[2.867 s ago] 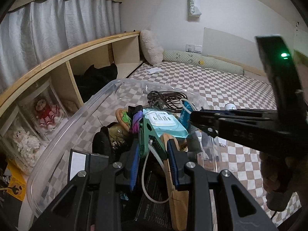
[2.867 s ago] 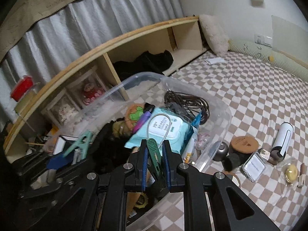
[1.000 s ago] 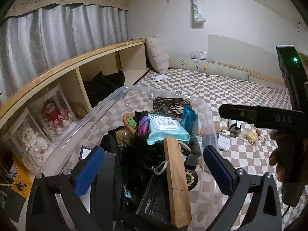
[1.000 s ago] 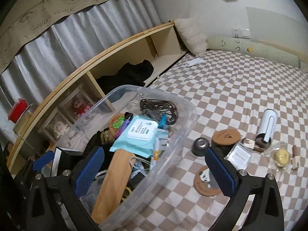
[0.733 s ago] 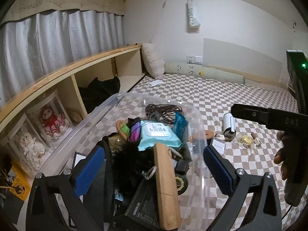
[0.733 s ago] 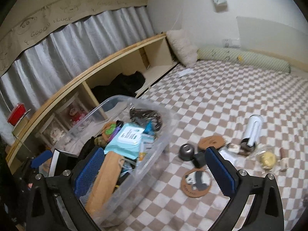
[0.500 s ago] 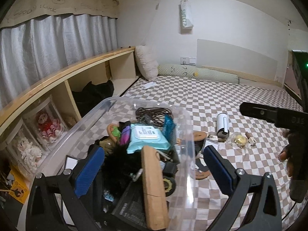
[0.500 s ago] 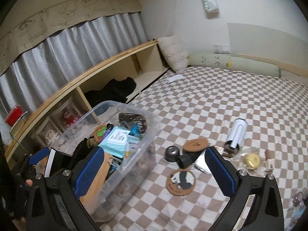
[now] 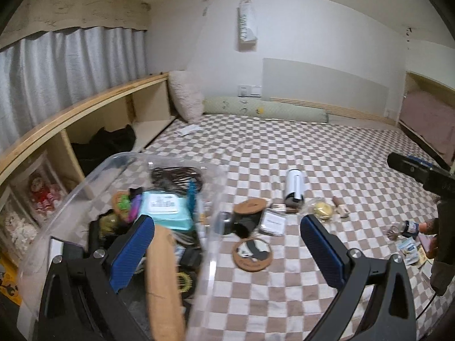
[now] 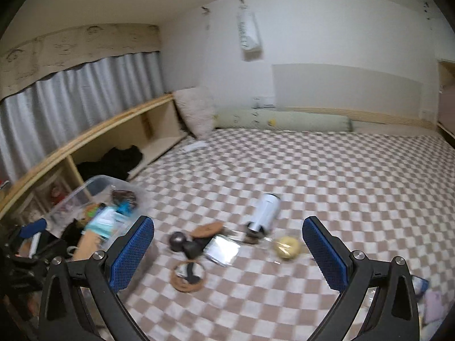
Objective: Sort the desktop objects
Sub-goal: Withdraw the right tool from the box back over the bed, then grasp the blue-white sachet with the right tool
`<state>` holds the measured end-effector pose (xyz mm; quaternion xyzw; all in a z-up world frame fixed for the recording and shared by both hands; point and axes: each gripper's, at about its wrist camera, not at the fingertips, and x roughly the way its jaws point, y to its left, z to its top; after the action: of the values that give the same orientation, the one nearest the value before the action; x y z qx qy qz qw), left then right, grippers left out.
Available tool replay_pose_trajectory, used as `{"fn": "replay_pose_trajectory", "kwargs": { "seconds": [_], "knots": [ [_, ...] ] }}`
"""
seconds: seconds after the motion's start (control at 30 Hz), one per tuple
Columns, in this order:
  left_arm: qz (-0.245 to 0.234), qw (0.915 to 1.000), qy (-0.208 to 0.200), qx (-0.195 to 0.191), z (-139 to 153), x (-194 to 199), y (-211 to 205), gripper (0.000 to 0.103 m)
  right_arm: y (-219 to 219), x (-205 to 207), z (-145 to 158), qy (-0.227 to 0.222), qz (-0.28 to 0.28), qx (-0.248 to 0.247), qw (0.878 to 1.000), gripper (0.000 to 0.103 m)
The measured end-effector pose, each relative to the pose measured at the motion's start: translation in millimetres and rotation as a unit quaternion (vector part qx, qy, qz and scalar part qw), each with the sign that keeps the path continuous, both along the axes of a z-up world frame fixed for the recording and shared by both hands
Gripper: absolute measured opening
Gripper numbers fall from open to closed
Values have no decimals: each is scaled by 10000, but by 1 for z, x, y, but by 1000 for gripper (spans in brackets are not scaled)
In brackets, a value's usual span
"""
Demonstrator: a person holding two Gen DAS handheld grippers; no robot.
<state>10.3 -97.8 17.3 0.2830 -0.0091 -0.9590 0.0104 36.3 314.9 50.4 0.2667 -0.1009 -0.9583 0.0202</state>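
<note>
A clear plastic bin (image 9: 82,182) sits at the left on the checkered bed, filled with a wipes pack (image 9: 163,207), black cables (image 9: 176,174), a wooden piece (image 9: 162,281) and other items. It also shows in the right wrist view (image 10: 99,183). Loose on the bed lie a white cylinder (image 9: 294,186), cork coasters (image 9: 250,206), a black round object (image 10: 177,238), a clear packet (image 10: 223,251) and a yellow wrapped item (image 10: 287,245). My left gripper (image 9: 227,248) is open and empty over the bin's right edge. My right gripper (image 10: 227,251) is open and empty above the loose items.
A wooden shelf (image 9: 85,113) runs along the left with black cloth and boxed dolls in it. A pillow (image 9: 186,99) and a green bolster (image 9: 264,110) lie at the far wall. Small packets and a bottle (image 9: 406,227) lie at the right.
Both grippers let go of green clips into the bin and opened wide. Both then pulled back and swung right, so the loose items on the bed came into view.
</note>
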Motion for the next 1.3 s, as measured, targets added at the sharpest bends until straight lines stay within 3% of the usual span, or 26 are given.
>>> {"fn": "replay_pose_trajectory", "kwargs": {
  "seconds": [0.2,0.33,0.87,0.9,1.07,1.3],
  "knots": [
    [-366,9989,-246,169,-4,-5,37,103,32,8,-21,-670,-167,371,9969,103],
    [-607,9969,-434,245,-12,-13,62,103,48,23,-31,-873,-316,688,9933,103],
    [-1141,9914,-548,331,-15,-39,104,103,118,45,-79,-1412,-865,659,9840,102],
    [-1151,9913,-554,320,-15,-41,104,103,123,46,-83,-1465,-889,660,9830,100],
    [-1281,9892,-604,382,-15,-48,109,103,154,45,-113,-1947,-1126,705,9718,58],
    [-1509,9856,-652,394,-17,-54,119,103,215,52,-174,-2809,-1806,623,9405,52]
  ]
}}
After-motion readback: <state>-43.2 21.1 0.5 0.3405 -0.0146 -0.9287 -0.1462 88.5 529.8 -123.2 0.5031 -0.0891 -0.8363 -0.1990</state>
